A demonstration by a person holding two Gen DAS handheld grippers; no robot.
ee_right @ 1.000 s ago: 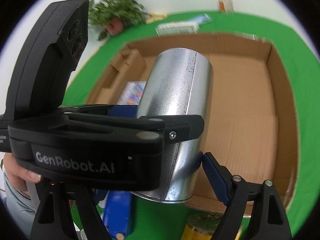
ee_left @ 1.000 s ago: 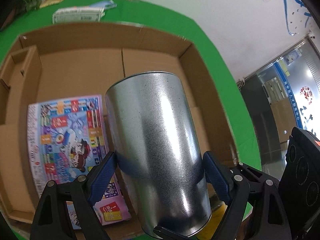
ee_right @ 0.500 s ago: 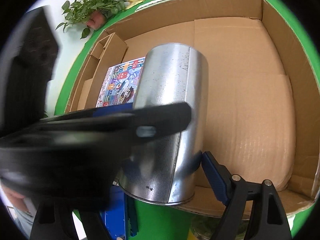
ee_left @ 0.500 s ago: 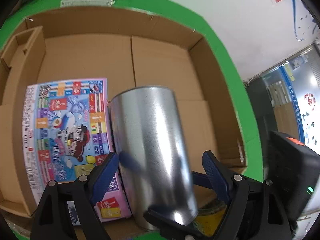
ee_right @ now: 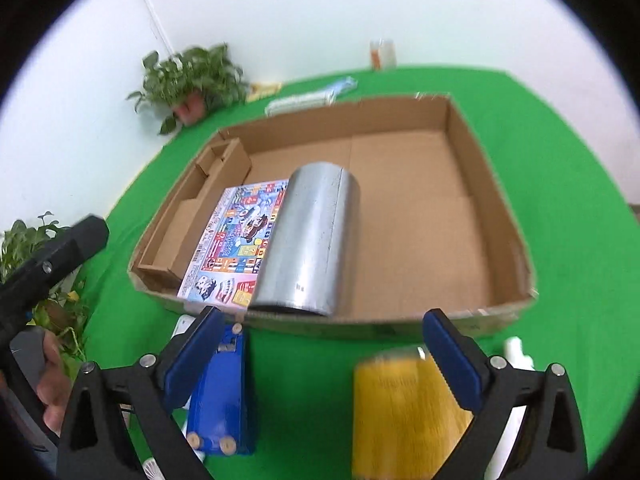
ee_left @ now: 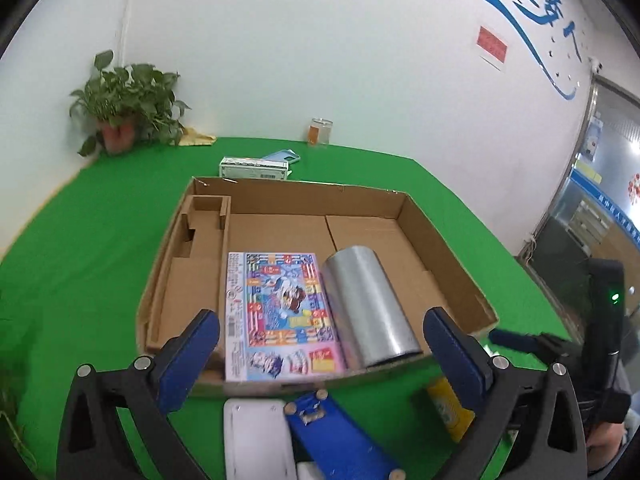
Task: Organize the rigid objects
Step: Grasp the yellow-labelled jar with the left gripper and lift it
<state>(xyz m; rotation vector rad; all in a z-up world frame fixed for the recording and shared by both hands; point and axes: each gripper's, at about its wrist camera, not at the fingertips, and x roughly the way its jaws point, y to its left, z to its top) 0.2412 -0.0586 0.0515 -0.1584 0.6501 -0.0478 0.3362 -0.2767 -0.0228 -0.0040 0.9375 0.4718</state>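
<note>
A silver metal can [ee_left: 368,304] lies on its side in the cardboard box [ee_left: 448,264], beside a colourful flat game box [ee_left: 276,312]. The can also shows in the right wrist view [ee_right: 312,240], with the game box [ee_right: 236,240] to its left in the box [ee_right: 496,208]. My left gripper [ee_left: 320,352] is open and empty, pulled back over the box's near edge. My right gripper [ee_right: 320,352] is open and empty, above the green table in front of the box. A blue box [ee_right: 224,392], a yellow can [ee_right: 404,412] and a white flat item [ee_left: 256,440] lie near the grippers.
The green table [ee_left: 88,240] carries a potted plant [ee_left: 124,116], a glass jar [ee_left: 320,131], and a white carton [ee_left: 254,168] behind the box. A cardboard divider [ee_left: 204,220] sits in the box's left part. The other gripper's body [ee_left: 604,320] is at the right.
Both grippers held the silver can above the box. It now lies on its side in the box, and both grippers have opened and pulled back toward the near edge.
</note>
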